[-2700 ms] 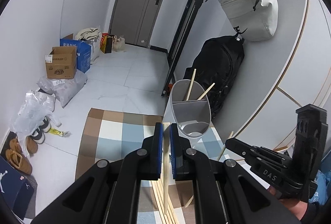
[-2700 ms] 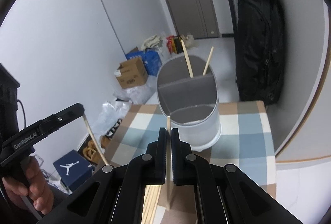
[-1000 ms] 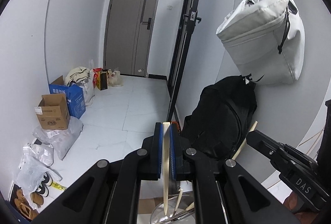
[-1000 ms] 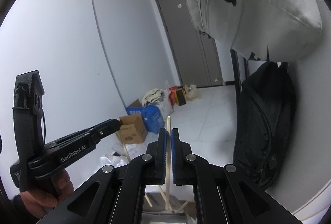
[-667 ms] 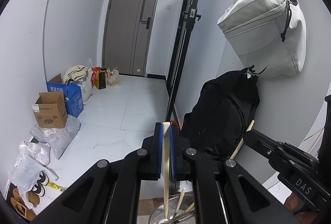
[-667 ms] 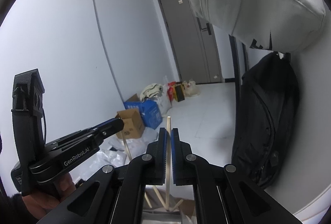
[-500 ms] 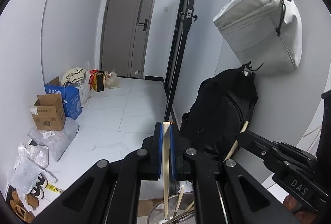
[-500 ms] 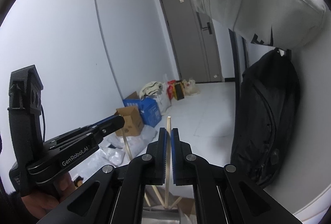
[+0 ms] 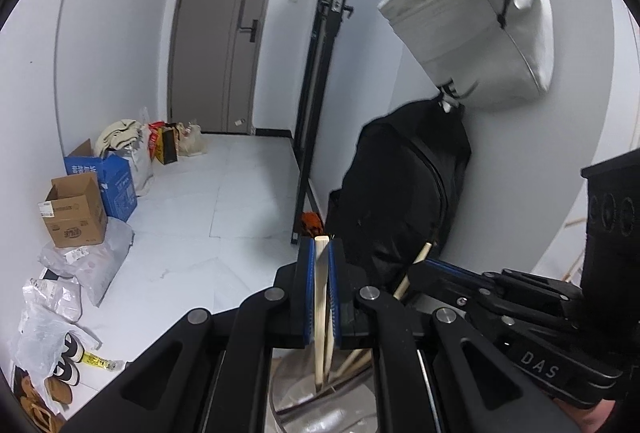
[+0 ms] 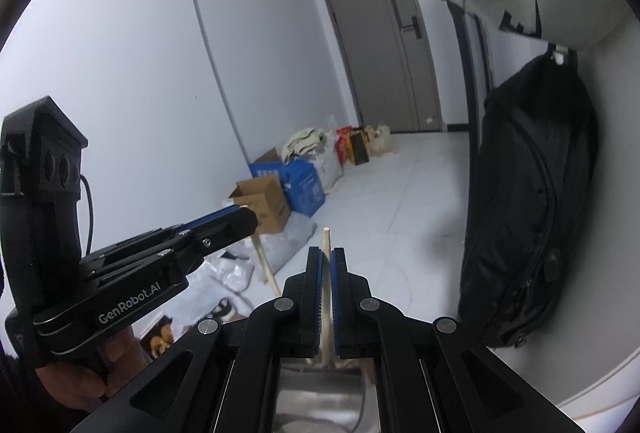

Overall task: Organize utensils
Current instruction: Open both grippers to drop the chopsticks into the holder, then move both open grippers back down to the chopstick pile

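Observation:
My left gripper (image 9: 320, 249) is shut on a pale wooden chopstick (image 9: 321, 297) that stands nearly upright. Its lower end reaches into the grey utensil holder (image 9: 294, 381) below the fingers, where other chopsticks lean. To the right, my right gripper (image 9: 425, 265) grips a second chopstick (image 9: 421, 257). In the right wrist view that right gripper (image 10: 326, 253) is shut on its chopstick (image 10: 326, 237) above the holder (image 10: 320, 389). The left gripper (image 10: 245, 220) comes in from the left, a hand on its handle, with its chopstick (image 10: 265, 267) slanting down.
A black backpack (image 9: 400, 193) leans against the wall right behind the holder, under a hanging pale bag (image 9: 476, 29). Cardboard boxes (image 9: 74, 209), plastic bags and shoes (image 9: 66, 365) line the left wall of the white-tiled floor. A grey door (image 9: 228, 33) closes the far end.
Both grippers have sunk a little with their chopsticks still gripped. In the left wrist view the right gripper has come closer to the left one.

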The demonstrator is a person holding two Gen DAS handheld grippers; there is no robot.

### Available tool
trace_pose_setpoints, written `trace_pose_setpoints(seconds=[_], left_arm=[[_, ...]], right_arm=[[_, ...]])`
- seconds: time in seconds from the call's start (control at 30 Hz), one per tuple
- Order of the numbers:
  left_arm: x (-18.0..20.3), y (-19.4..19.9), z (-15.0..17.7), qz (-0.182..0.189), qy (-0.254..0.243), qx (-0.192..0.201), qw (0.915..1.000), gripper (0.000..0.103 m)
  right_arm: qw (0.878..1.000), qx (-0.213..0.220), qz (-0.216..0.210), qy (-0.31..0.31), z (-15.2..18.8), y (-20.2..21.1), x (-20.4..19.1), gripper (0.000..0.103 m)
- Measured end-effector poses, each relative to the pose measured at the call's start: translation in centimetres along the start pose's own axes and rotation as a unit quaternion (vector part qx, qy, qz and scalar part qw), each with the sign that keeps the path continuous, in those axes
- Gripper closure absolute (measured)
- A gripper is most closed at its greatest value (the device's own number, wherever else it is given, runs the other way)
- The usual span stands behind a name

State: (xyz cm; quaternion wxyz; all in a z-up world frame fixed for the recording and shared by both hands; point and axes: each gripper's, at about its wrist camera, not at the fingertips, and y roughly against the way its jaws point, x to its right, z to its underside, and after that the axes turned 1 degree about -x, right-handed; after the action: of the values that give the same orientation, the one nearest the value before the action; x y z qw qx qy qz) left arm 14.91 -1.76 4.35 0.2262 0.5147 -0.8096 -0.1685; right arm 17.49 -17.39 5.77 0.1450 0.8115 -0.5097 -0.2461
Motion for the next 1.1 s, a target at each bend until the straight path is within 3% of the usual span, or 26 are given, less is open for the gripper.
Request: trace_pose_setpoints(seconds=[0.23,0.33,0.4,0.53,0.67,1.03,1.1], left_arm=[[-0.1,0.0,0.6,0.036,0.007,-0.038,0.9986,0.098],[-0.5,0.1,0.6,0.04,0.022,-0.054,0.9975,0.081],[-0.7,0.7,0.5,0.041,0.033,-0.053,0.9972,0.065],[-0.7,2.1,0.7,0.022,0.042,-0.052,0.9975,0.063],[-0.9,3.1,1.2,0.001,0.054,-0.052,0.9972,0.062],[0.3,7.4,2.7,-0.063,0.06,-0.039,0.9955,0.06],[0.7,8.2,3.0,-0.072,0.054,-0.03,0.9955,0.049]], right_arm=[[0.999,-0.026,-0.025,-0.039,1.0,-0.4,1.3,0.097],[0.997,-0.035,-0.035,-0.06,1.3,-0.2,2.1,0.096],[0.996,-0.038,-0.037,-0.069,1.6,0.1,2.5,0.093],[0.994,-0.039,-0.027,-0.099,2.5,1.2,3.7,0.071],[0.992,-0.035,-0.016,-0.117,3.5,3.0,4.3,0.068],[0.994,-0.017,-0.013,-0.105,5.4,7.4,2.2,0.043],[0.995,-0.014,-0.015,-0.102,5.7,8.2,1.6,0.039]])
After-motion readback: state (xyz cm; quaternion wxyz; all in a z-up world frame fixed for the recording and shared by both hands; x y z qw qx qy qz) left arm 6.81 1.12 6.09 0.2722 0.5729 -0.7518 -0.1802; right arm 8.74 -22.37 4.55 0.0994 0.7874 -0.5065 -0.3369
